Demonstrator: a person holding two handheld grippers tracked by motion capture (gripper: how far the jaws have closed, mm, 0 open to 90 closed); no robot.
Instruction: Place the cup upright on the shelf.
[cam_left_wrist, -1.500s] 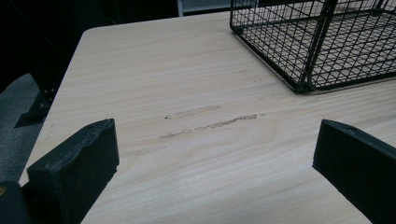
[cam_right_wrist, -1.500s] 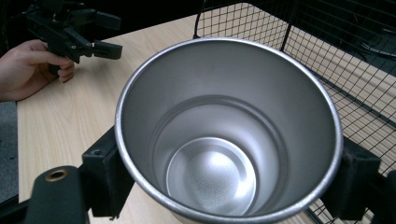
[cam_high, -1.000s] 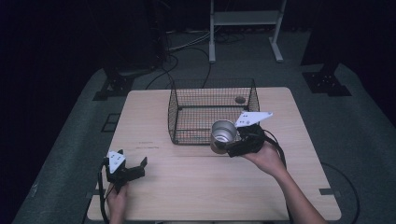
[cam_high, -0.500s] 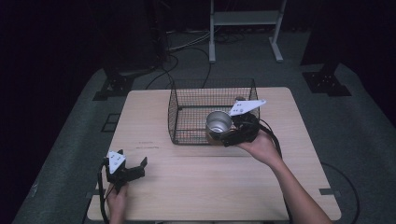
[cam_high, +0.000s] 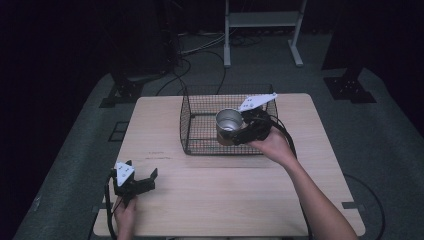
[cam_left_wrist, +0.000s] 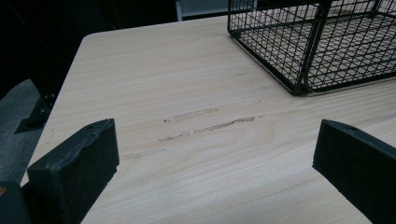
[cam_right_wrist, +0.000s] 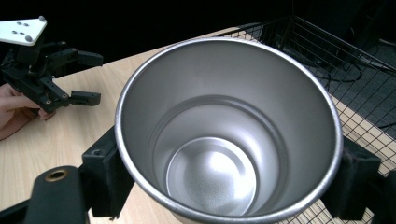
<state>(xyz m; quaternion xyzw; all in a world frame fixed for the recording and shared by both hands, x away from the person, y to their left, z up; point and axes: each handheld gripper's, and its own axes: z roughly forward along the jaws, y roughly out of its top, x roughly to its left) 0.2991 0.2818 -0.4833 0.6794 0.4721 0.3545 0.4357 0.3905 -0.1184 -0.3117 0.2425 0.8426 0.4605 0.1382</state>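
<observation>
Scanning from the left edge: the scene is running from an idle hand across to a loaded one.
Left gripper: it is resting low near the table's front left corner, its fingers spread wide with nothing but bare wood between them.
Table marks: faint scuff streaks are lying on the wood just ahead of those spread fingers.
Wire basket: it is sitting at the middle-rear of the table, open at the top, well apart from the left gripper.
Metal cup: it is hanging upright, mouth up, in the air over the basket's near right part, its long axis standing roughly vertical.
Right gripper: its fingers are pinching the cup from both sides just under the rim, one pad on each flank.
Key relation: the cup is sitting right between the right fingers and above the basket's open top, so the basket floor is lying straight below the cup; lowering looks like the move this is leading to.
Nearer hand: the right hand is holding the cup; the left is lying well away, across the table.
Inside the cup: its bottom is showing bare and shiny.
Count: one cup, one basket, two grippers, one table.
</observation>
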